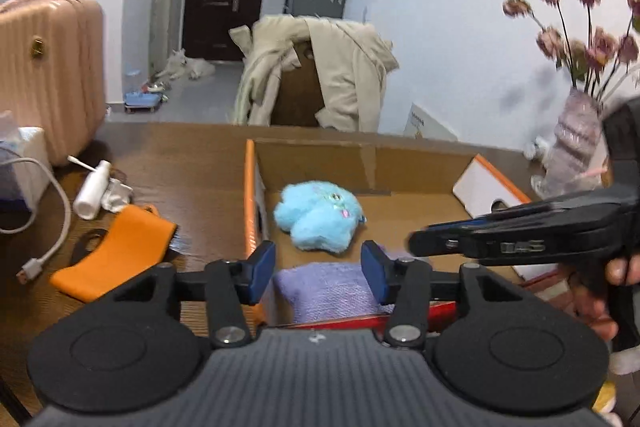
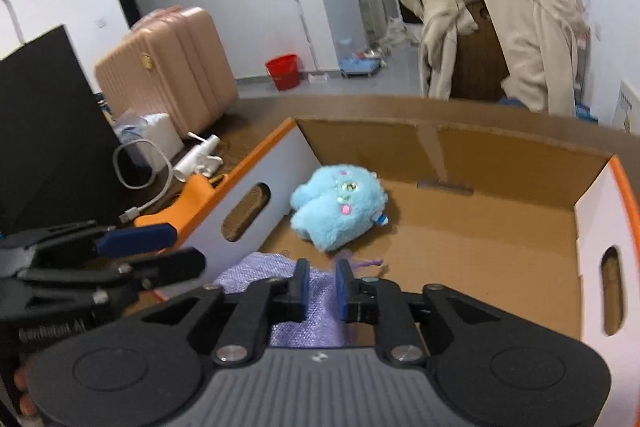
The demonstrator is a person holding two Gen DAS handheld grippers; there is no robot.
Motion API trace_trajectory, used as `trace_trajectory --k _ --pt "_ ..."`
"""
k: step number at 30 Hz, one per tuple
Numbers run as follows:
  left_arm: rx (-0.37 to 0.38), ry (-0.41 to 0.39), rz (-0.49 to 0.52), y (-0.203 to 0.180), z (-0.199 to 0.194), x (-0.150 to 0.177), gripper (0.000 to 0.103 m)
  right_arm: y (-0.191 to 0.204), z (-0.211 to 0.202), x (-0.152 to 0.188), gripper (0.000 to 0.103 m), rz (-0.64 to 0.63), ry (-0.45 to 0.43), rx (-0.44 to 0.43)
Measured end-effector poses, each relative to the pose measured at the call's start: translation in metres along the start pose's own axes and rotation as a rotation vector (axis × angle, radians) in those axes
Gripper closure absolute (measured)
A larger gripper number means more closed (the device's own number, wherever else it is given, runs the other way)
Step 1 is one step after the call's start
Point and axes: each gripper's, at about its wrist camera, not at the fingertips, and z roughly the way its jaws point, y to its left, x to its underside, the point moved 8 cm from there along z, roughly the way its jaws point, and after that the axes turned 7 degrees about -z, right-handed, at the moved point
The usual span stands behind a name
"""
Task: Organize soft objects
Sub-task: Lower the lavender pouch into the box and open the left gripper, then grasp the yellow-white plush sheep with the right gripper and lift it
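Purple knitted cloth (image 2: 308, 327) lies inside the cardboard box (image 2: 460, 143) near the blue plush toy (image 2: 340, 203), both left gripper (image 1: 318, 273) and right gripper (image 2: 321, 287) spread above it, so the drop looks finished; next, probably fetch the orange cloth (image 1: 116, 255).

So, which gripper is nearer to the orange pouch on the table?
Left. The left gripper is at the box wall beside the orange pouch; the right gripper is farther inside the cardboard box.
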Motion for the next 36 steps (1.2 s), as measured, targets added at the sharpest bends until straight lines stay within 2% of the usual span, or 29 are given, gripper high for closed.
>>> trace_trajectory --k 2,5,7,8,10,14,18,23,27,28,36 --pt "-0.009 -0.035 0.001 -0.001 -0.018 -0.004 0.052 0.001 -0.032 -0.005 0.079 -0.029 -0.058 0.02" --pt "0.016 -0.087 0.02 -0.013 -0.048 -0.006 0.041 0.005 -0.085 -0.01 0.071 -0.049 -0.154 0.056" --pt "0.049 -0.118 0.038 -0.025 -0.071 -0.002 0.036 0.01 -0.121 -0.006 0.058 -0.056 -0.221 0.056" --pt "0.063 -0.128 0.051 -0.031 -0.081 0.001 0.035 0.014 -0.14 0.001 0.055 -0.062 -0.247 0.06" --pt "0.083 -0.143 0.074 -0.043 -0.1 0.011 0.026 0.02 -0.164 0.015 0.049 -0.074 -0.271 0.079" --pt "0.128 -0.136 0.093 -0.065 -0.127 0.042 0.023 0.024 -0.195 0.062 0.042 -0.076 -0.29 0.135" --pt "0.183 -0.065 0.069 -0.089 -0.132 0.083 0.023 0.016 -0.197 0.117 0.041 0.01 -0.254 0.177" --pt "0.264 0.065 -0.011 -0.113 -0.111 0.122 0.023 0.004 -0.178 0.168 0.041 0.123 -0.202 0.163" --pt "0.268 0.145 -0.03 -0.126 -0.082 0.142 0.025 -0.007 -0.161 0.182 0.041 0.174 -0.194 0.154" --pt "0.263 0.156 -0.046 -0.128 -0.074 0.145 0.029 -0.011 -0.158 0.183 0.041 0.191 -0.199 0.147" --pt "0.324 0.223 -0.187 -0.13 -0.036 0.151 0.036 -0.03 -0.145 0.197 0.042 0.389 -0.252 -0.018"
